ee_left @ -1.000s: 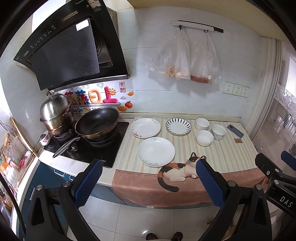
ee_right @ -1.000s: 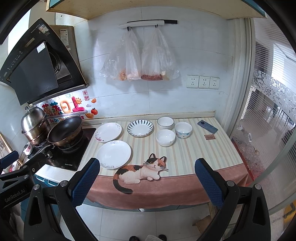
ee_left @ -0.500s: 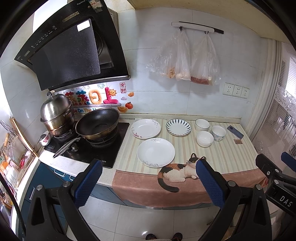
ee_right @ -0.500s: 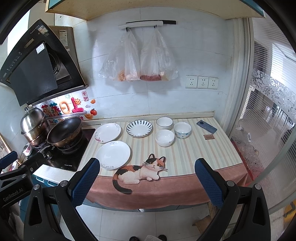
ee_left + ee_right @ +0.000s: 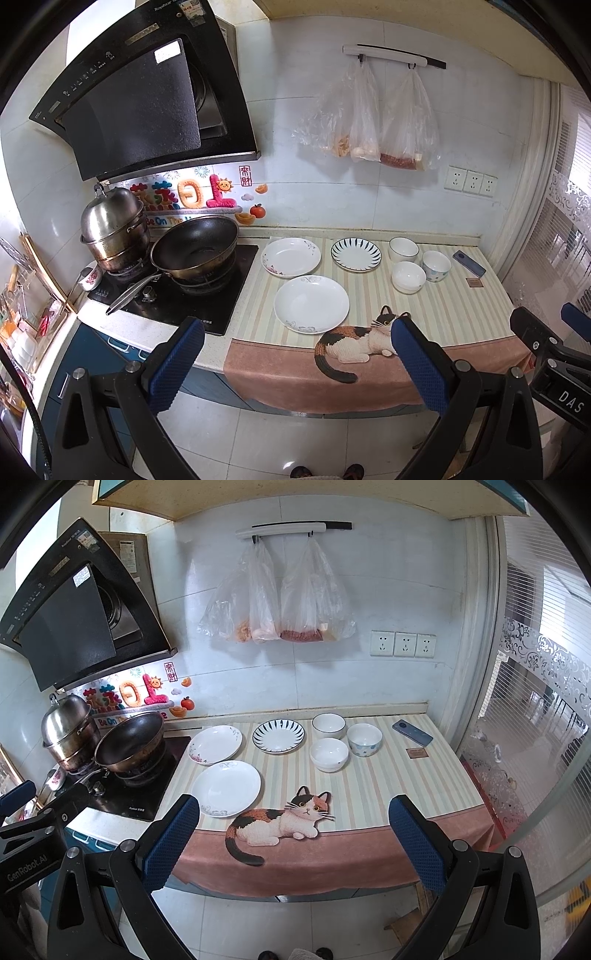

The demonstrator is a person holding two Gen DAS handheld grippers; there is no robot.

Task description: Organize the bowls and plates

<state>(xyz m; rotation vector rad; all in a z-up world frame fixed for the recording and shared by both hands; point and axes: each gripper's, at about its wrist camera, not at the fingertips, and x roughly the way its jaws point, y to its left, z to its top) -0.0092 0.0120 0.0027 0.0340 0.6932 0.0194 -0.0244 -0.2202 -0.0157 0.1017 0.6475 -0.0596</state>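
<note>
Jaws: left gripper (image 5: 297,354) and right gripper (image 5: 293,832) both spread wide, holding and touching nothing, hanging short of the desk (image 5: 413,786) edge. Stock on desk, right wrist view: plain white plate (image 5: 226,788) at 7 o'clock of the striped plate (image 5: 278,736), floral plate (image 5: 215,744) at its 9, three bowls (image 5: 328,754) clustered at its 3. Advised handling: approach the nearest plate low, pinch its rim, nest plates by size, stack bowls separately, avoiding the wok (image 5: 129,743)
</note>
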